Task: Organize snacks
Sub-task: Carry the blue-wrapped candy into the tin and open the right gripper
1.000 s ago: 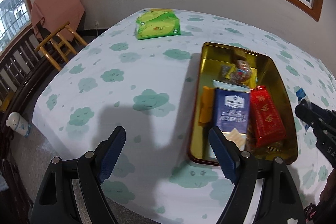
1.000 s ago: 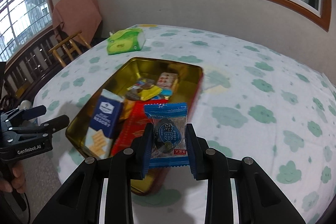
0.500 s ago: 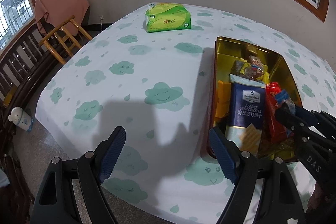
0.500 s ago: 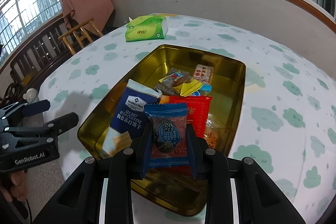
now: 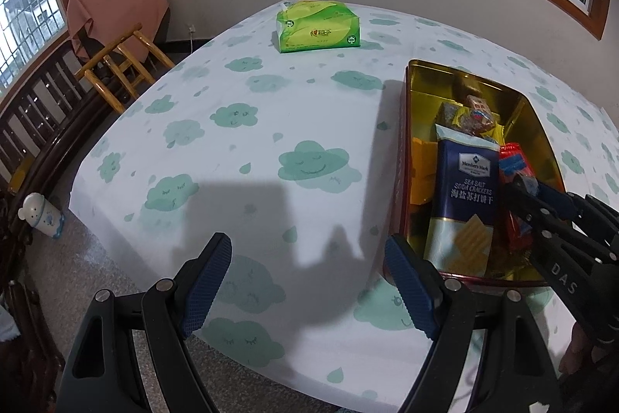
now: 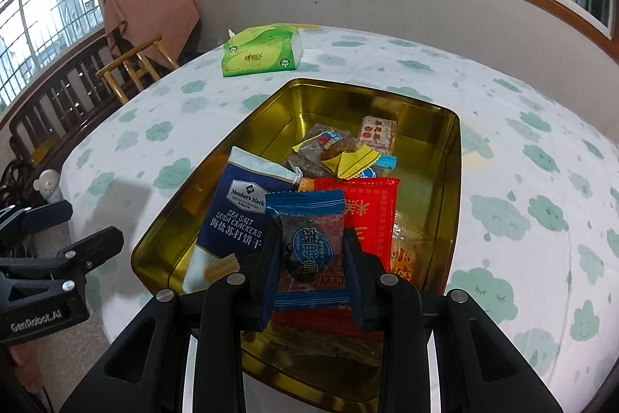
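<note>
Right gripper [image 6: 311,254]: clamped on a blue candy packet [image 6: 309,246], over the near end of the tin [image 6: 456,157].
Left gripper [image 5: 305,281]: fingers wide apart, nothing between them, over the counter [image 5: 232,149] at 9 o'clock of the tin.
Tin: gold, on the counter; inside lie a cracker pack [image 6: 240,215], a red packet [image 6: 367,211] and small sweets [image 6: 340,149].
Tissue pack [image 5: 318,26]: green, at 11 o'clock of the tin, well apart.

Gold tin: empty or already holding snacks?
Holding snacks: the gold tin contains a cracker pack, a red packet and small wrapped sweets.
</note>
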A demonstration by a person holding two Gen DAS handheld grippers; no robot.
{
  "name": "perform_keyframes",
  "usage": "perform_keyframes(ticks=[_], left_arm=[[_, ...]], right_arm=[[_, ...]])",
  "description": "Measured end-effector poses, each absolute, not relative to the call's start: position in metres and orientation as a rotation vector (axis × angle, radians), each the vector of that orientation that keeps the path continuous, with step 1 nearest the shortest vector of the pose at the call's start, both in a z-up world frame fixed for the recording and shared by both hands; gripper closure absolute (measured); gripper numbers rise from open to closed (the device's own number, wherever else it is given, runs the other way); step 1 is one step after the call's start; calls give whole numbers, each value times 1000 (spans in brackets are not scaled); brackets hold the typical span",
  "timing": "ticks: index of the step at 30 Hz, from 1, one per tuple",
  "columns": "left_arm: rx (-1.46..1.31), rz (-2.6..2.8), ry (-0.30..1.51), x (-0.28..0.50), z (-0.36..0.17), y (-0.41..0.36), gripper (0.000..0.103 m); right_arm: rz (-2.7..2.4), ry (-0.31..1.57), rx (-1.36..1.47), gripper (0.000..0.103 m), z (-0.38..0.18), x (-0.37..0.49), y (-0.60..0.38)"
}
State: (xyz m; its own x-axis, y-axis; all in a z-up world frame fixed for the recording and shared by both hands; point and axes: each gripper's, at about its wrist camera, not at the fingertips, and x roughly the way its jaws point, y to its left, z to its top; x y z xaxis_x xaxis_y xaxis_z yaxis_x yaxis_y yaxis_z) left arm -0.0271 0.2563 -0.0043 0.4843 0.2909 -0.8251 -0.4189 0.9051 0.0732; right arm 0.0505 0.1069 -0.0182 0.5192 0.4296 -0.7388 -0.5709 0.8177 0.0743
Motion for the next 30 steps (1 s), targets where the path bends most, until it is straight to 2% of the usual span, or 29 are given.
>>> perform_keyframes(ticks=[3, 5, 7, 11, 15, 17, 19, 21, 30], left_arm=[[-140, 426, 976, -29, -5, 253, 24], [-137, 422, 977, -30, -4, 250, 24], [-135, 419, 976, -31, -4, 248, 24], [-127, 414, 972, -34, -2, 243, 24], [-121, 412, 967, -37, 0, 238, 24], [-116, 410, 966, -38, 1, 235, 24], [-113, 405, 961, -40, 3, 232, 24], [-106, 401, 955, -41, 5, 229, 24], [-79, 387, 934, -47, 13, 211, 23]], right_arm=[[598, 823, -192, 69, -18, 49, 108], [597, 822, -190, 64, -18, 48, 107], [593, 822, -184, 52, -17, 47, 106], [579, 810, -179, 44, -14, 44, 102], [567, 771, -181, 25, -4, 35, 96], [559, 740, -192, 21, 2, 26, 92], [538, 709, -212, 10, 8, 18, 88], [522, 691, -224, 4, 14, 10, 82], [472, 703, -194, 1, 18, -7, 55]])
